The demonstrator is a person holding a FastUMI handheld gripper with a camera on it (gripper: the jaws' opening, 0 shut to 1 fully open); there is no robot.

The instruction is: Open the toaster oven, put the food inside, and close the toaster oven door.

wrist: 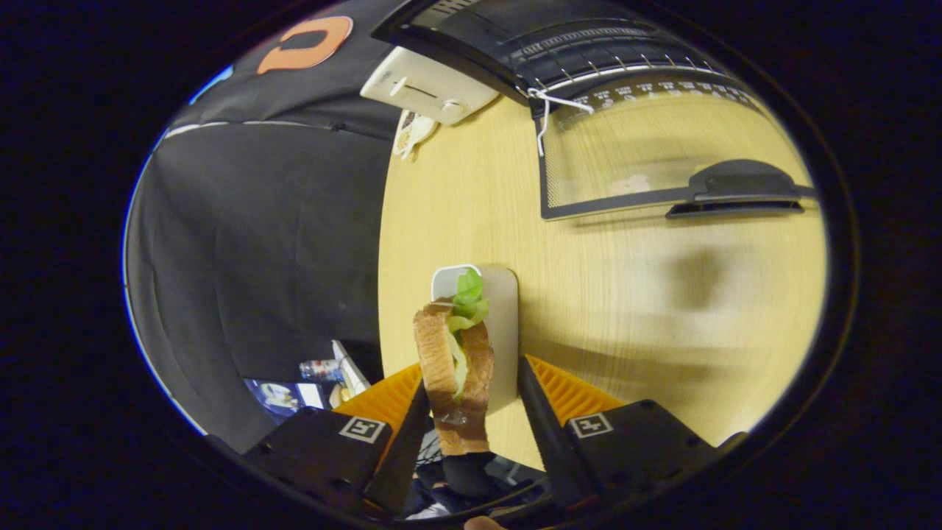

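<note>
Sandwich (455, 368) stands on edge between the fingers (471, 412), left one touching, right one apart, so not clamped; tray (504, 331) just beyond at 12, on the table (625, 294). Toaster oven (589, 51) at 1 o'clock, door (647, 154) down, ready for loading.

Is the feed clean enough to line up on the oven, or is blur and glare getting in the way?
Gripper view: the sandwich between the fingers is sharp; the wooden table beyond is smeared by motion blur; the open toaster oven door has see-through glass with faint reflections, its handle fairly crisp; fisheye bends the table edge; the gripper looks open, with a gap on one side of the sandwich.
</note>
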